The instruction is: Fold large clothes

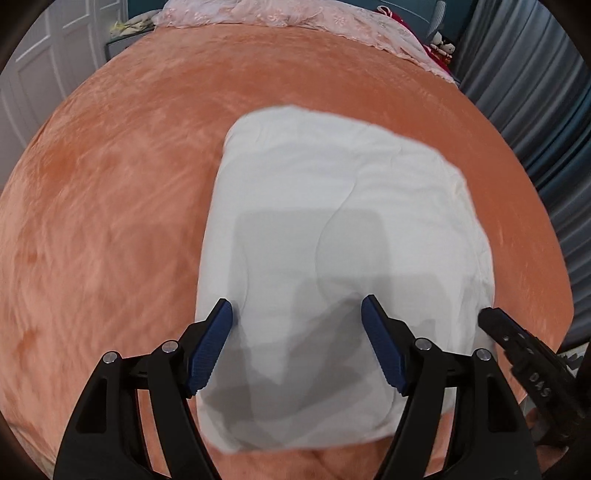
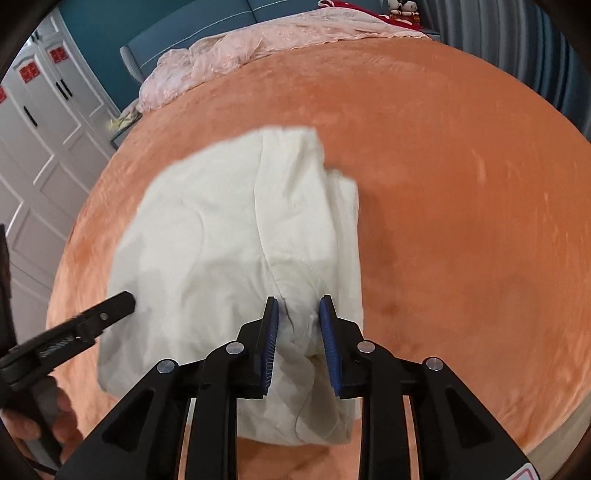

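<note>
One white folded garment (image 1: 332, 236) lies on the bed, on its orange plush blanket (image 1: 110, 206), toward the near edge; it is bundled into a rough rectangle with several layers showing. You hold two tools. Your left tool (image 1: 297, 310) hovers over the near end of the garment with its two blue-padded fingers (image 1: 212, 343) spread wide, nothing between them. Your right tool (image 2: 298, 308) has its two blue pads closer together, with a bunched ridge of the white cloth rising between them; blur makes it hard to tell whether the pads actually press the cloth or just flank it, so I cannot tell its grip for sure. One crumpled pink lace bedcover (image 1: 295, 14) sits at the far end of the bed. The left view alone shows the garment's flat top face with the tool's shadow across it, grey curtains (image 1: 535, 110) at the right, and a small toy figure (image 1: 441, 42) by the far corner; your right tool shows there only as a black fingertip at the right edge. The right view alone shows the garment's stacked side folds on its right edge, white wardrobe doors (image 2: 37, 147) with red stickers, a teal wall, and your left tool entering as a black arm from the left edge, with part of your left hand (image 2: 44, 417) around its handle.
</note>
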Demonstrator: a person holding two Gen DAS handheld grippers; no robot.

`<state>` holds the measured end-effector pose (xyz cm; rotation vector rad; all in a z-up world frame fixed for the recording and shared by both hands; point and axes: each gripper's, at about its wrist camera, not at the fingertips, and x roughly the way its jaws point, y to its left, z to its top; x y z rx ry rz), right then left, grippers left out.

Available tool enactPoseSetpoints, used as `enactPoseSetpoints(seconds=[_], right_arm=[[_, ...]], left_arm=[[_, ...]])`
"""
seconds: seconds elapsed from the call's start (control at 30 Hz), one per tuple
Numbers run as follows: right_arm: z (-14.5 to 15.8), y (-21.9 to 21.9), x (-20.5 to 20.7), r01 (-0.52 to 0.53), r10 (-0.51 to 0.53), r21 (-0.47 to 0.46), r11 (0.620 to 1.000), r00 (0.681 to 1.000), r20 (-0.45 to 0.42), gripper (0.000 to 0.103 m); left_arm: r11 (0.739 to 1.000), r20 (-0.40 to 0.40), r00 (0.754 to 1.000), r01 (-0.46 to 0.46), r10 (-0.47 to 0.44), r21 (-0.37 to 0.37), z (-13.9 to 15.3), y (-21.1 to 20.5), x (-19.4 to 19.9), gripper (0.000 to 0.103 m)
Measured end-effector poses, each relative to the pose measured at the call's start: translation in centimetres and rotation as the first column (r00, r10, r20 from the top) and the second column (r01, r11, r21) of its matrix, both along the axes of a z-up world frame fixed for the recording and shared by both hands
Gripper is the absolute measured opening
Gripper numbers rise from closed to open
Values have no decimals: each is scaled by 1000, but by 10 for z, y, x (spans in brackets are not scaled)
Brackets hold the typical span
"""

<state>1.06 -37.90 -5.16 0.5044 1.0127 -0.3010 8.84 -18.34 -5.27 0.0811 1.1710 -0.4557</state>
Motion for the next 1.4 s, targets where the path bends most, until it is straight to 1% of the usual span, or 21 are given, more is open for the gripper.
enactPoseSetpoints(seconds=[0.1, 0.3, 0.4, 0.57, 0.8, 0.93, 1.07, 1.13, 1.17, 1.23, 1.3, 1.33, 1.4], right_arm=[[-9, 1, -1, 6, -6, 0, 1000, 1000, -5, 25], [-26, -2, 1, 35, -35, 36, 999, 999, -9, 23], [-30, -3, 1, 40, -40, 32, 999, 999, -7, 23], [-32, 6, -1, 33, -33, -21, 999, 999, -14, 24], [-36, 12, 5, 34, -35, -64, 997, 999, -21, 24], [-37, 9, 7, 30, -32, -69, 997, 999, -22, 25], [-35, 10, 8, 18, -20, -76, 997, 999, -33, 26], [-34, 11, 9, 15, -17, -63, 998, 999, -38, 26], [-27, 7, 7, 13, -14, -39, 999, 999, -38, 27], [-11, 1, -2, 28, -28, 7, 1000, 1000, -8, 32], [4, -6, -21, 67, -69, 30, 997, 997, 44, 73], [6, -8, -28, 79, -80, 27, 997, 995, 52, 76], [1, -10, -36, 75, -77, 47, 996, 996, 36, 76]], left_arm=[[1000, 25, 1000, 10, -11, 28, -5, -2, -8, 72], [999, 37, 999, -7, 5, 45, -12, -4, -7, 75], [998, 56, 998, -12, 9, 60, -16, -6, -9, 77], [997, 73, 997, -24, 19, 69, -20, -9, -11, 79], [996, 88, 996, -36, 29, 80, -25, -11, -9, 83], [996, 102, 994, -43, 35, 83, -28, -10, -9, 87], [996, 99, 995, -41, 34, 75, -28, -8, -6, 88], [997, 85, 996, -35, 29, 71, -25, -6, -5, 88], [998, 68, 997, -31, 27, 57, -22, -3, -4, 88], [999, 6, 999, -33, 33, -9, -12, 10, -1, 86], [995, -49, 997, -61, 57, -84, -5, 28, -1, 87], [988, -83, 993, -89, 79, -123, -5, 41, -1, 91], [976, -134, 983, -146, 126, -158, -10, 57, -1, 93]])
